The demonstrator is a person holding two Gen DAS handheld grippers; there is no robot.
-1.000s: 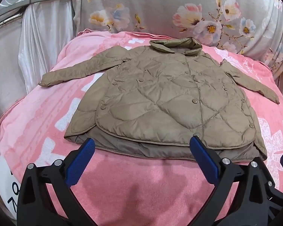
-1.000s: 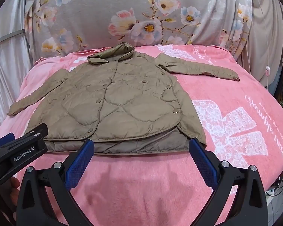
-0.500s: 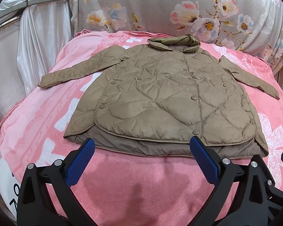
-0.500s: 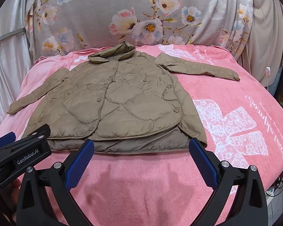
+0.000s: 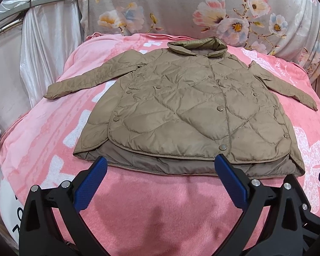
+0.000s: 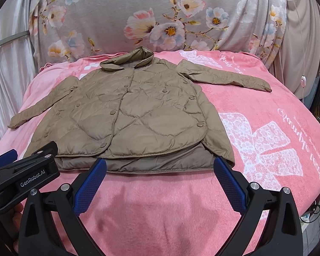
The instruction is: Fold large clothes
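Observation:
A tan quilted jacket (image 5: 187, 111) (image 6: 134, 115) lies flat and buttoned on a pink blanket (image 5: 151, 209) (image 6: 256, 128), collar at the far end, both sleeves spread out to the sides. My left gripper (image 5: 161, 166) hovers open just short of the jacket's near hem, nothing between its blue pads. My right gripper (image 6: 160, 166) is open too, over the same hem toward the right side. The body of the left gripper shows at the lower left of the right wrist view.
A grey flowered cloth (image 5: 202, 6) (image 6: 160, 15) hangs behind the bed. White satin drapes (image 5: 32, 49) stand at the left, beige curtains and a cord with a switch (image 6: 303, 81) at the right. The blanket drops off at the right edge.
Both grippers have eased a little nearer to the jacket's hem. The jacket lies as before and both grippers stay open.

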